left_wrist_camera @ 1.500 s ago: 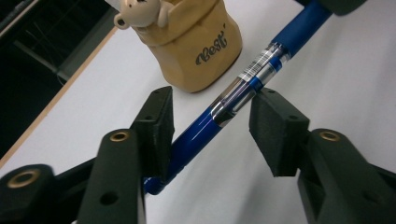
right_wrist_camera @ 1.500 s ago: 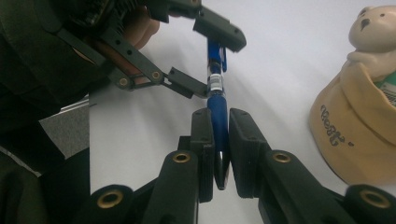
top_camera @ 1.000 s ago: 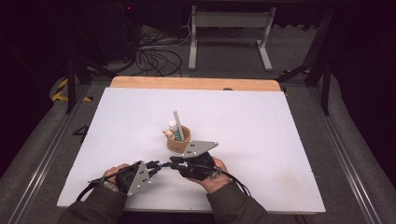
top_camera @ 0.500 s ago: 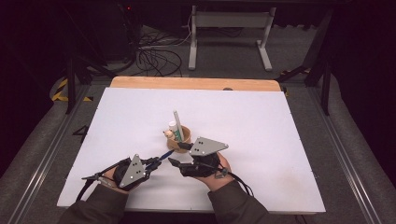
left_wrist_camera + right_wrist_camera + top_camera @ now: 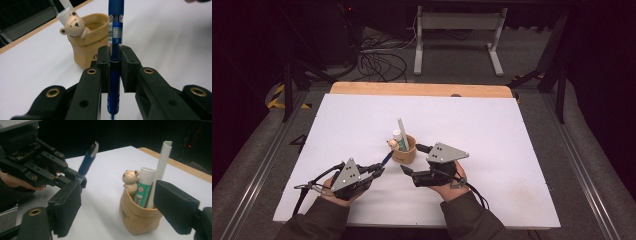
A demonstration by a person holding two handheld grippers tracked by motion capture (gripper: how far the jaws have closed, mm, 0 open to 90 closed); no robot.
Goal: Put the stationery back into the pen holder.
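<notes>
My left gripper (image 5: pixel 378 171) (image 5: pixel 115 59) is shut on a blue pen (image 5: pixel 386 159) (image 5: pixel 116 27), which sticks out past the jaws toward a tan cup (image 5: pixel 405 151) (image 5: pixel 86 50). A small bear figure (image 5: pixel 74 25) clings to the cup's rim. My right gripper (image 5: pixel 410 158) (image 5: pixel 120 207) stands just right of the cup; its jaws have just been opening, and no pad touches anything. In the right gripper view the cup (image 5: pixel 136 220) holds a glue stick (image 5: pixel 143 185) and a white tube (image 5: pixel 160 172). Farther off, the left gripper (image 5: pixel 75 178) holds the pen (image 5: pixel 87 160) tilted up.
The cup stands near the middle of a white table top (image 5: pixel 512 150) with a wooden strip (image 5: pixel 422 89) along its far edge. Beyond the table lie cables (image 5: pixel 377 60) and a metal stand (image 5: pixel 457 35) on the dark floor.
The right gripper's jaws have opened and it has drawn away to the right from the left gripper. The pen stays in the left gripper, which has shifted slightly left.
</notes>
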